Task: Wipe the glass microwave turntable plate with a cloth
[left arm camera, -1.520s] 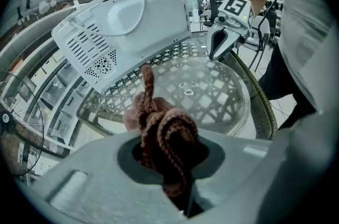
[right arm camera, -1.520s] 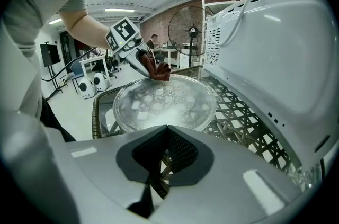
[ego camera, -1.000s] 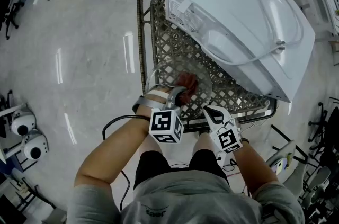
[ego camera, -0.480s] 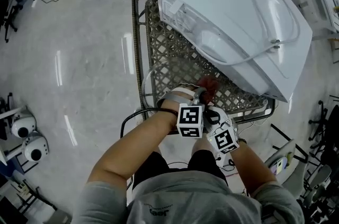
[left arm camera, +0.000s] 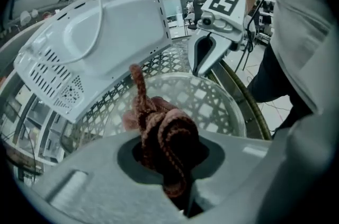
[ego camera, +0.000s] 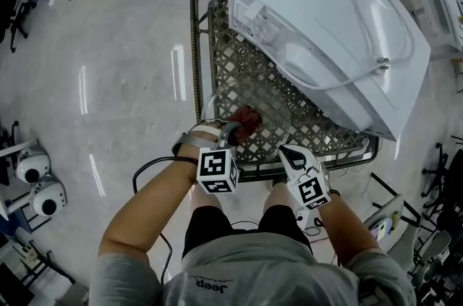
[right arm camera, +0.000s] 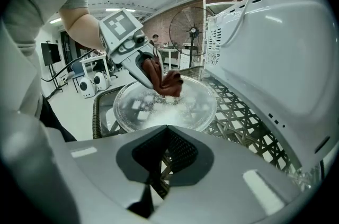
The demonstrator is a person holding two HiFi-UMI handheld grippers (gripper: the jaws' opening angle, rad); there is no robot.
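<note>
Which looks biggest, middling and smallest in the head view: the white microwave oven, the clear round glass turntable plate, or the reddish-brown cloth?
1. white microwave oven, by far the largest
2. clear round glass turntable plate
3. reddish-brown cloth, a small bunch against the plate

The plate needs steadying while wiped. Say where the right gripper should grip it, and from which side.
I'd grip the glass plate by its rim at the near edge, coming from the person's side, one jaw above, one below. It lies flat on the wire rack, the microwave crowds its far side, and the left gripper holds the cloth over its middle.
</note>
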